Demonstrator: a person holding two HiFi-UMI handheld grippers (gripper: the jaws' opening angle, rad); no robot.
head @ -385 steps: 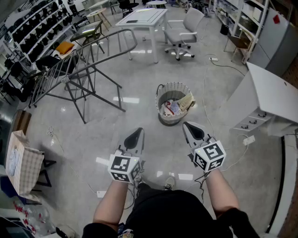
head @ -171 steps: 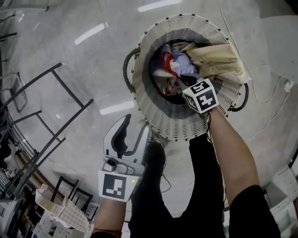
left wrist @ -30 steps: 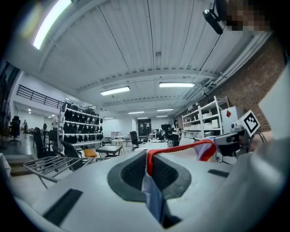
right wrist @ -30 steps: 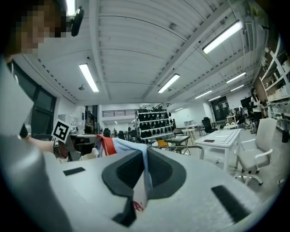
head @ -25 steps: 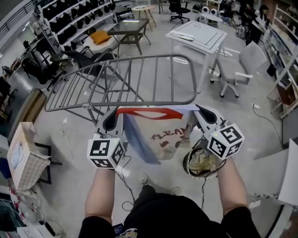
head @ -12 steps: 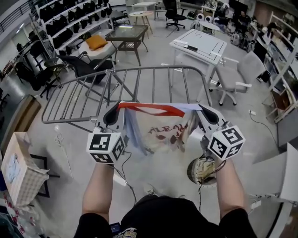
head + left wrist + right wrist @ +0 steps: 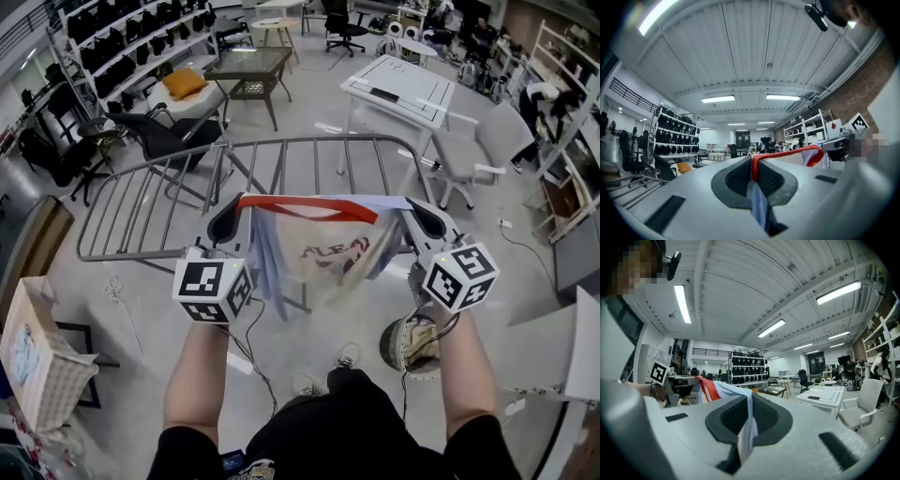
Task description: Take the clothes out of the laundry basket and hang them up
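1. Left gripper (image 7: 229, 214) is clamped tight on the red-trimmed edge of the shirt (image 7: 319, 253), at nine o'clock.
2. Right gripper (image 7: 420, 216) pinches the opposite end at three o'clock (pale blue cloth between its jaws).
3. The shirt hangs spread between them, over the near rail of the drying rack (image 7: 169, 192).
4. The laundry basket (image 7: 412, 345) sits at five o'clock.

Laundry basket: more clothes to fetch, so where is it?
The laundry basket stands on the floor at the head view's lower right, beneath the right hand-held gripper.
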